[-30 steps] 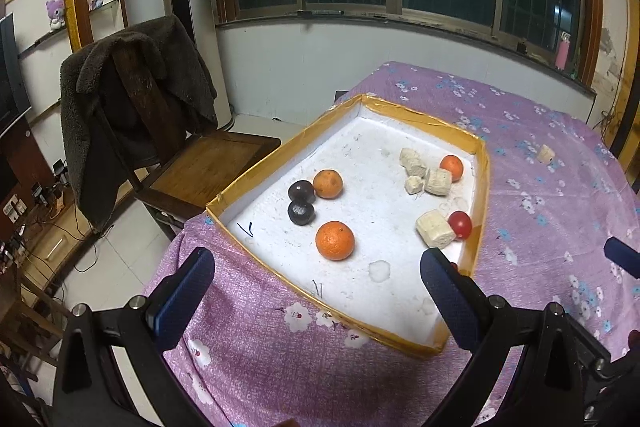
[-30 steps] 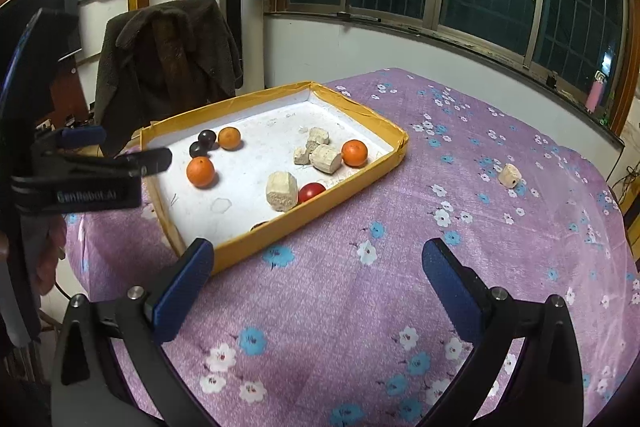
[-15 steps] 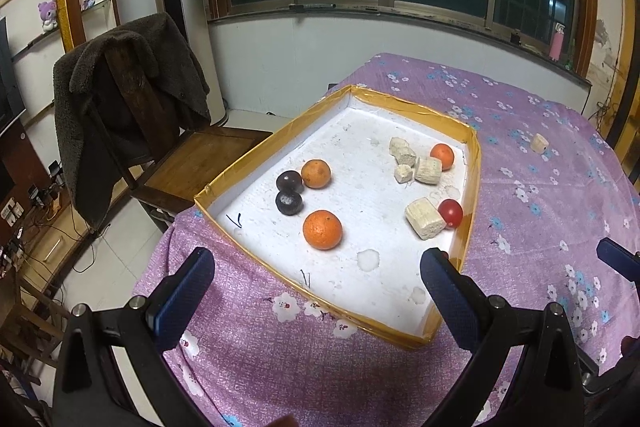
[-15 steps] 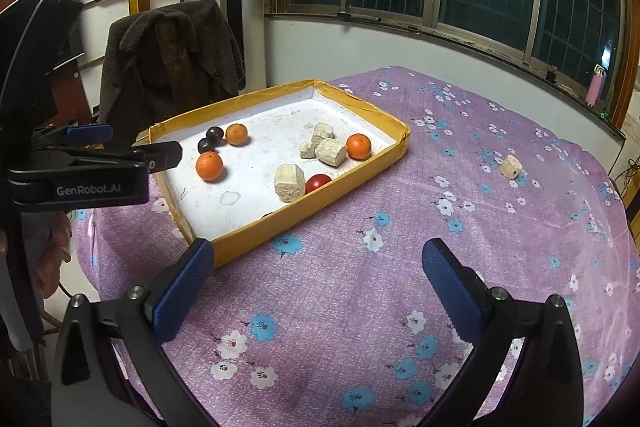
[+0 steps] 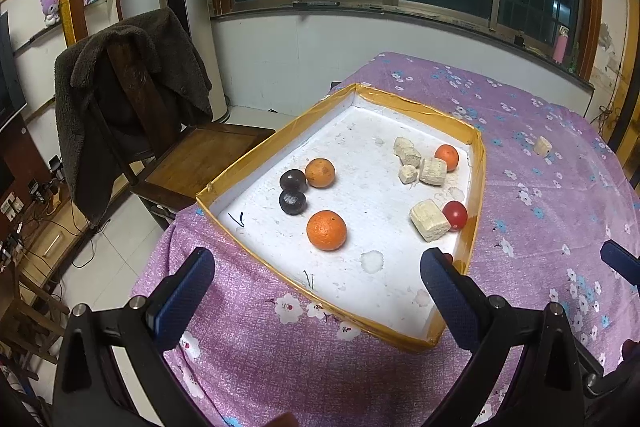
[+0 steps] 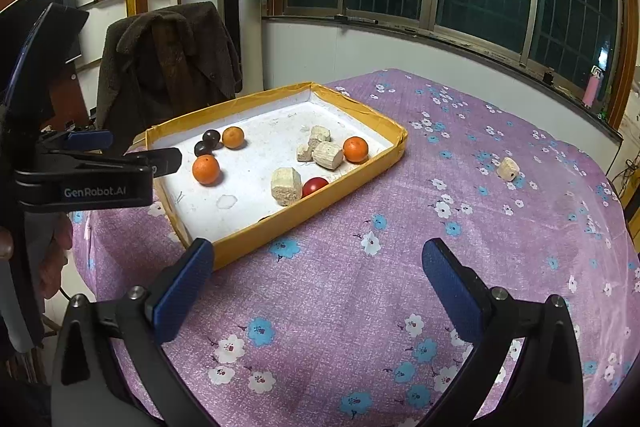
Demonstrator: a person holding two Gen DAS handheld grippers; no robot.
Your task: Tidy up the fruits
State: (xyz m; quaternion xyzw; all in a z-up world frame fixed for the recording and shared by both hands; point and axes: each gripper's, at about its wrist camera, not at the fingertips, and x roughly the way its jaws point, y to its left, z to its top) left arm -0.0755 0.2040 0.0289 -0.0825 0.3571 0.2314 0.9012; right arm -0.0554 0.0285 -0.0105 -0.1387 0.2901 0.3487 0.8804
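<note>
A purple flowered cloth (image 6: pixel 360 287) covers the surface, and the yellow-rimmed white tray (image 5: pixel 256 163) sits at its corner nearest the wooden chair (image 5: pixel 200 155) with a dark coat (image 5: pixel 132 67) over its back. The left claw (image 5: pixel 316 279) hangs over the tray's near rim, its blue pads (image 5: pixel 184 291) wide apart and empty. The right claw (image 6: pixel 316 279) hovers above bare cloth just outside the tray's long side, likewise spread and holding nothing.

Inside the tray, the big orange (image 5: pixel 326 230) lies near the middle. A smaller orange (image 5: pixel 320 172) sits farther in, touching one of two dark plums (image 5: pixel 292 202). A third orange (image 5: pixel 447 157) rests by the tray's far right wall, beside several pale porous chunks (image 5: pixel 432 171). A larger chunk (image 5: pixel 429 225) touches a red tomato (image 5: pixel 456 214) against the right wall. One lone chunk (image 6: pixel 508 169) lies on the cloth, well apart from the tray.
</note>
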